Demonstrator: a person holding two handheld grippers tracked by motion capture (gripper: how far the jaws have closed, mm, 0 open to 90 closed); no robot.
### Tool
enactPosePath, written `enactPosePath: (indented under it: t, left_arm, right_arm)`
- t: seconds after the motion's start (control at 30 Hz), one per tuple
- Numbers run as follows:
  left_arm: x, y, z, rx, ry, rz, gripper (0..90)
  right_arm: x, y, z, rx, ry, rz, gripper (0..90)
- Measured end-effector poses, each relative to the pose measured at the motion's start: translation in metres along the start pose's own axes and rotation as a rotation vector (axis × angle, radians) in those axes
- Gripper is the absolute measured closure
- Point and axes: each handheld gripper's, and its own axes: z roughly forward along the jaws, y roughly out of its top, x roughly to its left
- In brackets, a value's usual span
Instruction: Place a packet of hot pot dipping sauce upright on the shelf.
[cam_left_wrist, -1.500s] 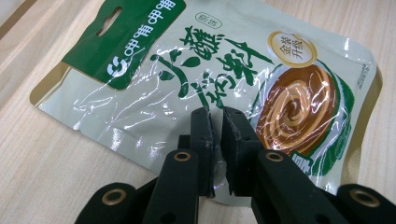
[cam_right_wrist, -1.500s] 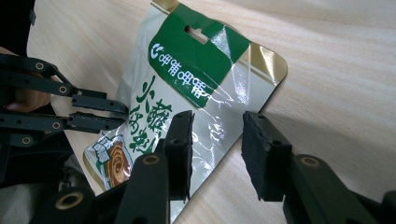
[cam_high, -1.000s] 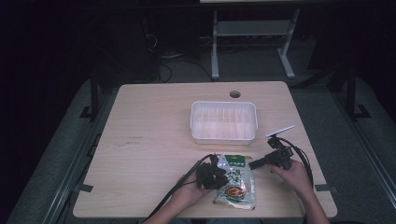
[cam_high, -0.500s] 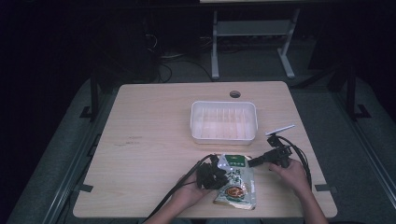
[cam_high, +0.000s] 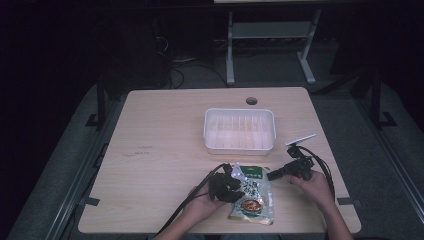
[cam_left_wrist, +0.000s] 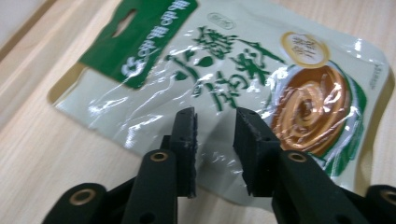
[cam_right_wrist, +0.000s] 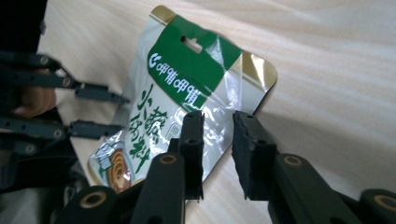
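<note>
A glossy white-and-green plastic food pouch with a brown spiral picture (cam_high: 252, 196) is seen lying flat on the pale wooden desk (cam_high: 165, 150), at the near edge, between the two hands. The left claw (cam_left_wrist: 215, 128) is held low over the pouch's long edge; its two black jaws have just been opening and now stand apart — the pouch's film shows through the gap, beneath the tips, and no pad is seen pressing on it. In the high view the left claw (cam_high: 231, 181) is placed against the pouch's left side, carried by the left hand (cam_high: 204, 205).

The right claw (cam_right_wrist: 217, 135) is pointed at the pouch's opposite edge, just below the green header with its hang hole. Its jaws have just been closing a little, yet a gap is kept between them and the pouch lies just beyond the tips, not clamped. Beyond it, in the right gripper view, the other claw's black linkages are seen at the pouch's far side. From above, the right claw (cam_high: 272, 175) is found just beside the pouch's upper right corner, borne by the right hand (cam_high: 312, 184).

A white rectangular plastic tray (cam_high: 240, 111) stands farther out, beyond both claws — well apart from the pouch.
</note>
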Motion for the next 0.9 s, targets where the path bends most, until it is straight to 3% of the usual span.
enactPosePath:
  t: [0.2, 0.4, 0.9]
  left_arm:
    - [0.0058, -0.0025, -0.0022, -0.001, 0.008, -0.021, 70.0]
    - [0.0071, -0.0029, -0.0006, 0.008, 0.018, -0.024, 75.1]
    - [0.0074, -0.0031, 0.0009, 0.005, 0.021, -0.017, 78.1]
  right_arm:
    - [-0.0058, -0.0032, -0.0051, 0.013, 0.009, 0.032, 70.5]
    - [-0.0018, -0.0002, 0.0019, 0.035, 0.009, 0.019, 70.7]
    - [-0.0041, -0.0013, 0.0002, 0.013, 0.041, 0.011, 72.2]
